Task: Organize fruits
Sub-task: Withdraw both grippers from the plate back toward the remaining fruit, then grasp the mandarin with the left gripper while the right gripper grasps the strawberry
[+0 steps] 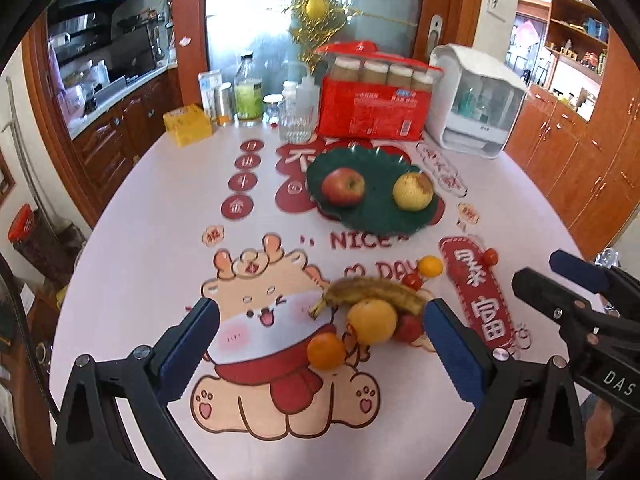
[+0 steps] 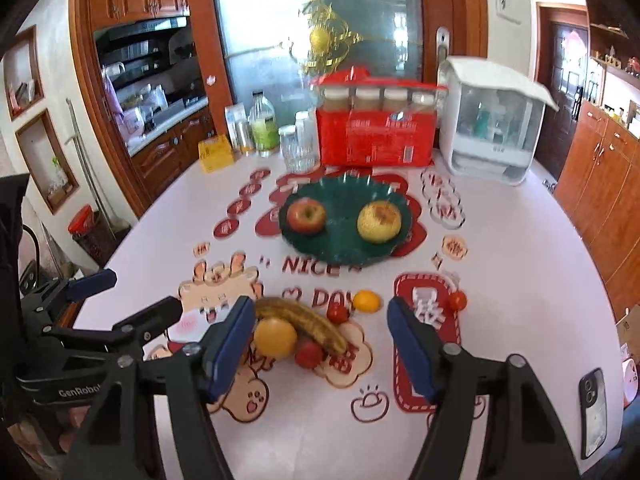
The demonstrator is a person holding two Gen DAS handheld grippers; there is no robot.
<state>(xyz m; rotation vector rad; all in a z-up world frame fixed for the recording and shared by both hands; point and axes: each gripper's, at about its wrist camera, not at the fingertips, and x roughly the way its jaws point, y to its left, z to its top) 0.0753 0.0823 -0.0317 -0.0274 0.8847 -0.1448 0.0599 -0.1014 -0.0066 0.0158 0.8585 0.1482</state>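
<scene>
Fruit sorting, part done: two fruits plated, the rest loose on the table.

Table (image 1: 132,248), printed cloth: holds all items. Green plate (image 1: 372,216), mid-table: contains red apple (image 1: 343,186) and yellow pear (image 1: 413,191), set apart, evidently already sorted; room left for more. Loose cluster near the holder, likely awaiting transfer: banana (image 1: 376,291) lying against large orange (image 1: 372,321); small mandarin (image 1: 326,351) just beside; second small citrus (image 1: 430,266) apart; several cherry tomatoes (image 1: 408,328), count unclear as some are half hidden. Left gripper (image 1: 320,344): jaws spread wide, empty, bracketing the cluster. Right gripper (image 2: 320,354): jaws spread, empty, aimed at the banana end.
</scene>
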